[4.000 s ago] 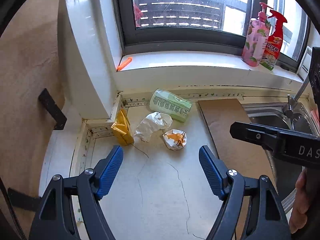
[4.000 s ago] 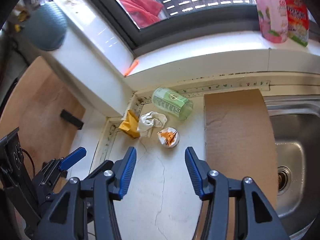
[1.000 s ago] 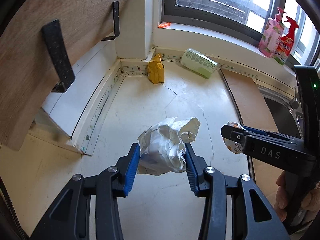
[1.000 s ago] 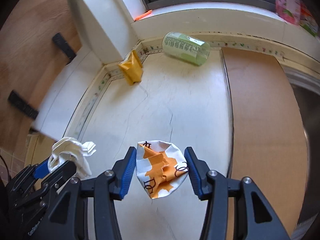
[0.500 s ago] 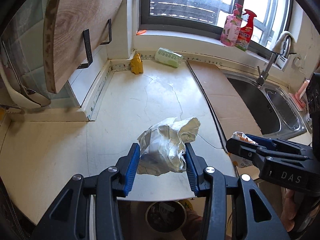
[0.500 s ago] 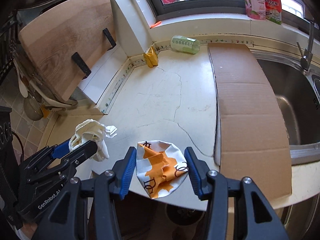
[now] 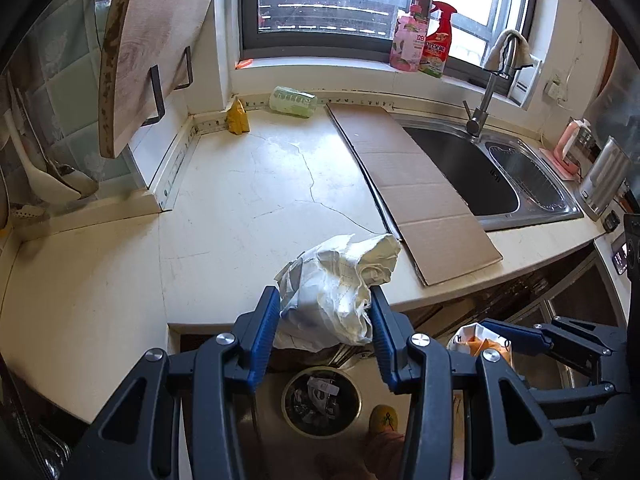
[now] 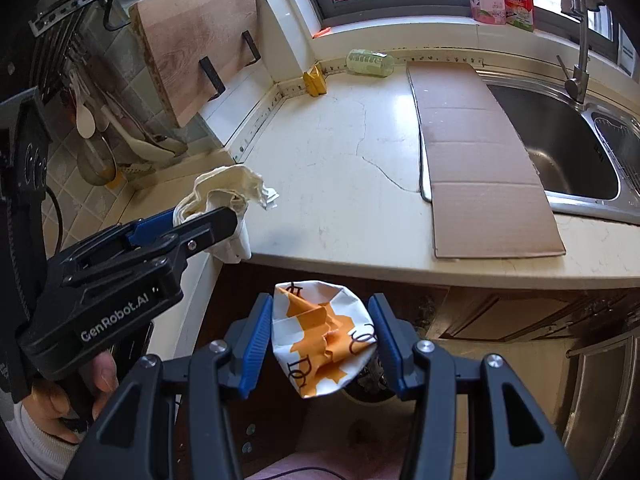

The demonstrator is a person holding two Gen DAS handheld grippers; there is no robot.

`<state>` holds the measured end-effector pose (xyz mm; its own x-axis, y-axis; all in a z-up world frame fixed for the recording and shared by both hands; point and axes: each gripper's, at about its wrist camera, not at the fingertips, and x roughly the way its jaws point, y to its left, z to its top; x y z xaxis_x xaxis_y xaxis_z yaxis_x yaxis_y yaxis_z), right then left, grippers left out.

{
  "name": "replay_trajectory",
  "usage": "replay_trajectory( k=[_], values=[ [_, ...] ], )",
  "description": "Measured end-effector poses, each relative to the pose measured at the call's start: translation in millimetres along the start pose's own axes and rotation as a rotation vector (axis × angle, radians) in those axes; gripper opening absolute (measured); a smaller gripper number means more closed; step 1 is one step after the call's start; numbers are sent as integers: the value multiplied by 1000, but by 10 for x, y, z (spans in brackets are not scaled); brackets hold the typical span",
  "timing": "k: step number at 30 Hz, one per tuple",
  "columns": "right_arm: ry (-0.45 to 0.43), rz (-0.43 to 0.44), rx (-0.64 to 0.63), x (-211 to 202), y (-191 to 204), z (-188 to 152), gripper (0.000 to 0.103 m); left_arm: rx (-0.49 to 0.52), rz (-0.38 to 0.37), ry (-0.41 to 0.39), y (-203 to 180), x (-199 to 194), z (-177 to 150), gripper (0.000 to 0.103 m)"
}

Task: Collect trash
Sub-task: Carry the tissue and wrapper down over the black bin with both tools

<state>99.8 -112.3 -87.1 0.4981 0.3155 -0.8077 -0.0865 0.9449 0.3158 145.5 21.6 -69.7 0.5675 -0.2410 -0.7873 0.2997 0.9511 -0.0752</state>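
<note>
My left gripper is shut on a crumpled white paper wad, held past the counter's front edge above a round trash bin on the floor. My right gripper is shut on a crushed orange-and-white paper cup, also off the counter edge; most of the bin lies hidden behind the cup there. In the right wrist view the left gripper with the white wad shows at the left. A green bottle and a yellow wrapper lie at the counter's back corner.
A flat cardboard sheet lies on the cream counter beside a steel sink with a faucet. A wooden cutting board hangs at the left. Two spray bottles stand on the windowsill. Dark cabinets run below the counter.
Both grippers have pulled back from the counter's back corner past its front edge, carrying the white wad and the cup. The floor bin has come into view below them.
</note>
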Motion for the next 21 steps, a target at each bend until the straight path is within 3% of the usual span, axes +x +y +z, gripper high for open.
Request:
replay_trajectory(
  k=[9,21],
  values=[
    [81,32,-24,-2,-126,-382,50,-17,34,65,-252,-42,-443,42],
    [235,45,-9,379,-615,-959,50,-71,49,222,-609,525,-1211,42]
  ],
)
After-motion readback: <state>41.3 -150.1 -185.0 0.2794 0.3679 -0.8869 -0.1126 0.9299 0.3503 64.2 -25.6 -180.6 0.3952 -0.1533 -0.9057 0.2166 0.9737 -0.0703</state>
